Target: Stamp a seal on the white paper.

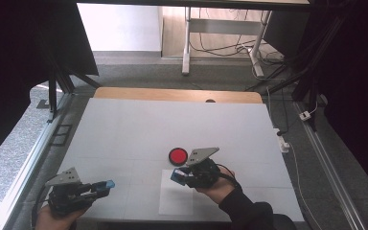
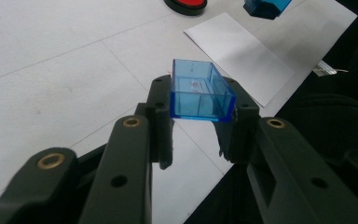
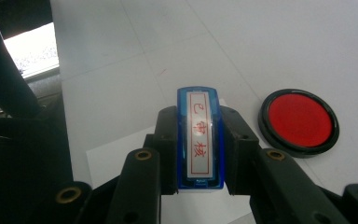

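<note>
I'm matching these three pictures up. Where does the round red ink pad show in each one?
High view: the ink pad lies mid-table, just left of the right gripper.
Left gripper view: at the top edge, cut off.
Right gripper view: at the right, on the table.
Shared landmark: the white paper sheet near it.

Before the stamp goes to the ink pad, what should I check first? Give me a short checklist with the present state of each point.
1. Right gripper clamps the blue stamp firmly between both jaws: ok.
2. Stamp face with red characters is uncovered: ok.
3. Left gripper holds the removed blue transparent cap: ok.
4. Red ink pad is open and unobstructed: ok.
5. White paper sheet lies flat on the table: ok.
6. Enough ink on the pad: cannot tell.
</note>
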{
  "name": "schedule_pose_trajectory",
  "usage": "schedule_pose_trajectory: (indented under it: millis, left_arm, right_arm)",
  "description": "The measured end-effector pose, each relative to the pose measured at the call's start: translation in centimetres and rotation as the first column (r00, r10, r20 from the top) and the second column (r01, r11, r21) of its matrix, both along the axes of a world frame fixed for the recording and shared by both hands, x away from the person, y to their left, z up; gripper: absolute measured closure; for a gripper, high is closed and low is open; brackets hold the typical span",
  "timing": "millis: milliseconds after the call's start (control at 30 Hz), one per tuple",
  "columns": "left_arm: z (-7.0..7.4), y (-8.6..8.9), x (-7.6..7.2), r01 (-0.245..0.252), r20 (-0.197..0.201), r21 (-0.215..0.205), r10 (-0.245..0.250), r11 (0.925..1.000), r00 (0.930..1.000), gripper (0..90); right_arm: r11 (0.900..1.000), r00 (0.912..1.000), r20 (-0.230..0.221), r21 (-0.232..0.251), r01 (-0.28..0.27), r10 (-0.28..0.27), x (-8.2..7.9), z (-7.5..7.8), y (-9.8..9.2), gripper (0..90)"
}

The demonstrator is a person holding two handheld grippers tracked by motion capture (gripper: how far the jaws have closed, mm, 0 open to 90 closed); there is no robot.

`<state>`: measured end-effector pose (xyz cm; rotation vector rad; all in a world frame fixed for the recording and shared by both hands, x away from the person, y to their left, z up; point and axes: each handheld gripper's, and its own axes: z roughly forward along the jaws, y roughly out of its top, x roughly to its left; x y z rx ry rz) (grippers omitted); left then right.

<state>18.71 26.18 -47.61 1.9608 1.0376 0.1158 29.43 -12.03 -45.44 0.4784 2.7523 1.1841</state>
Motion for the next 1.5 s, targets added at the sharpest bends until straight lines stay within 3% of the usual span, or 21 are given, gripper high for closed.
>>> schedule_pose_trajectory:
  millis: [667, 933, 1500]
  left_arm:
    - [0.0, 0.1, 0.0, 0.004, -0.001, -0.005, -0.004, 1.0000, 1.0000, 68.7]
    - [0.0, 0.0, 0.0, 0.007, -0.001, -0.004, -0.007, 1.0000, 1.0000, 68.6]
    - [0.0, 0.0, 0.0, 0.011, -0.001, 0.002, -0.011, 0.9999, 0.9999, 68.7]
  right_arm:
    - [0.997, 0.9998, -0.015, -0.071, -0.014, 0.013, -0.2, -2.1, 0.9, 71.2]
    - [0.993, 0.9994, 0.005, -0.109, -0.034, 0.035, -0.3, -2.9, 1.3, 71.2]
    - [0.991, 0.9994, 0.001, -0.133, -0.035, 0.036, -0.1, -4.1, 1.7, 71.2]
